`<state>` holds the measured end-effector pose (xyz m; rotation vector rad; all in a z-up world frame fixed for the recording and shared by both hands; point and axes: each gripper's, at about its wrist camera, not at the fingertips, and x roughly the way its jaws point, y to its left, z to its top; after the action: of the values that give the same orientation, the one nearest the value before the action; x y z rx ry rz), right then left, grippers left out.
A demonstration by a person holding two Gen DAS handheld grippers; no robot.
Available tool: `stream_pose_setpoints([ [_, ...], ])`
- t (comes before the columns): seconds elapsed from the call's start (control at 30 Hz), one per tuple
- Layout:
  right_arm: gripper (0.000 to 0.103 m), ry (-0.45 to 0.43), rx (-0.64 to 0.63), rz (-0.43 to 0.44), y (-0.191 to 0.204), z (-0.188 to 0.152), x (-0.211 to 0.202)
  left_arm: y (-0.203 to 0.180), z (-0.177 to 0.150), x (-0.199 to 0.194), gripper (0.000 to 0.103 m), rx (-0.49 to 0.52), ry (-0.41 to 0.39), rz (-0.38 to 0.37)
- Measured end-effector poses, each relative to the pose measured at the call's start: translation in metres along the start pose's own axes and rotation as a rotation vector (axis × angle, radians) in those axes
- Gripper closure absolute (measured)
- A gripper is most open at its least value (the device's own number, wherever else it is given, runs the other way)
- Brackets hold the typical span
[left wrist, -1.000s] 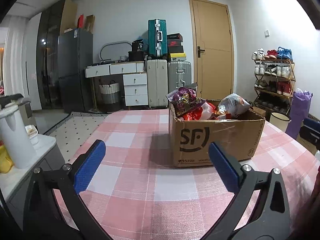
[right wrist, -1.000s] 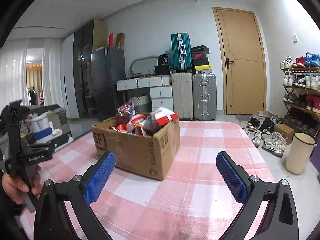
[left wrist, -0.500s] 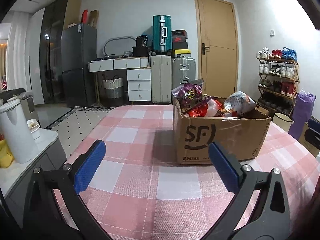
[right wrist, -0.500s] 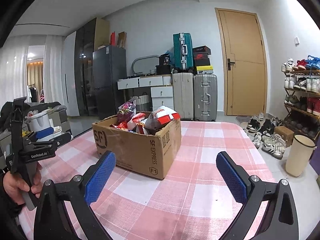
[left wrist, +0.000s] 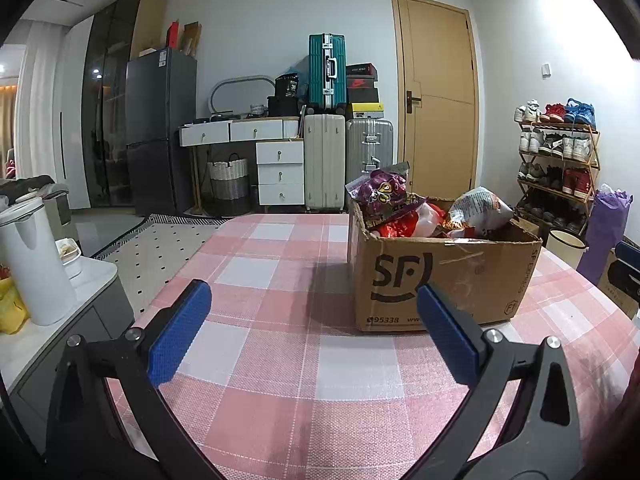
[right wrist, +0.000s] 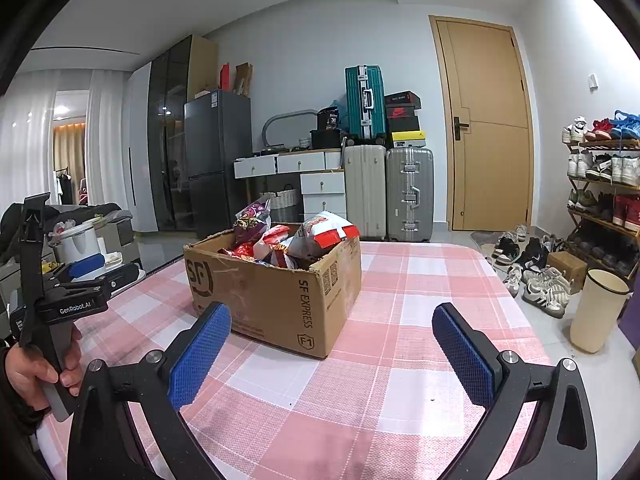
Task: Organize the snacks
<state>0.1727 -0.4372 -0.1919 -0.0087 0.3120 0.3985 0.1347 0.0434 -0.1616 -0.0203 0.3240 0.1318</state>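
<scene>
Left wrist view: the left gripper (left wrist: 310,312) hangs above the table (left wrist: 280,380) with its blue pads (left wrist: 178,332) spread wide and nothing between them. The table wears a pink and white checked cloth. Ahead and to the right stands the box (left wrist: 440,280), a brown carton marked SF, resting on the cloth well clear of the pads. It is open at the top and heaped with snacks (left wrist: 416,212): a purple bag (left wrist: 380,192) at the back left corner, red packets in the middle, a white and orange bag (left wrist: 478,210) toward the right. At the far right edge a bit of the right gripper (left wrist: 628,268) shows. A white kettle (left wrist: 32,264) stands on a low cabinet to the left, off the table.

Right wrist view: the right gripper (right wrist: 332,338) also sits wide open and empty over the cloth, its pads (right wrist: 464,356) far apart. The box (right wrist: 280,292) lies ahead and slightly left, one corner turned toward the camera, snacks (right wrist: 288,236) rising above its rim. At the left, a hand (right wrist: 36,368) grips the handle of the left gripper (right wrist: 76,280), which is level with the box and apart from it. A cream bin (right wrist: 596,312) stands on the floor to the right of the table, beside scattered shoes (right wrist: 536,272).
</scene>
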Motion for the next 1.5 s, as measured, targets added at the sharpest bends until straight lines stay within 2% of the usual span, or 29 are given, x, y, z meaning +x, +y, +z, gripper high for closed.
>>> stream_pose_setpoints([
  [1.5, 0.0, -0.001, 0.002, -0.001, -0.0014, -0.0012, -0.001, -0.0002, -0.0015, -0.0029, 0.0, -0.006, -0.01, 0.001],
])
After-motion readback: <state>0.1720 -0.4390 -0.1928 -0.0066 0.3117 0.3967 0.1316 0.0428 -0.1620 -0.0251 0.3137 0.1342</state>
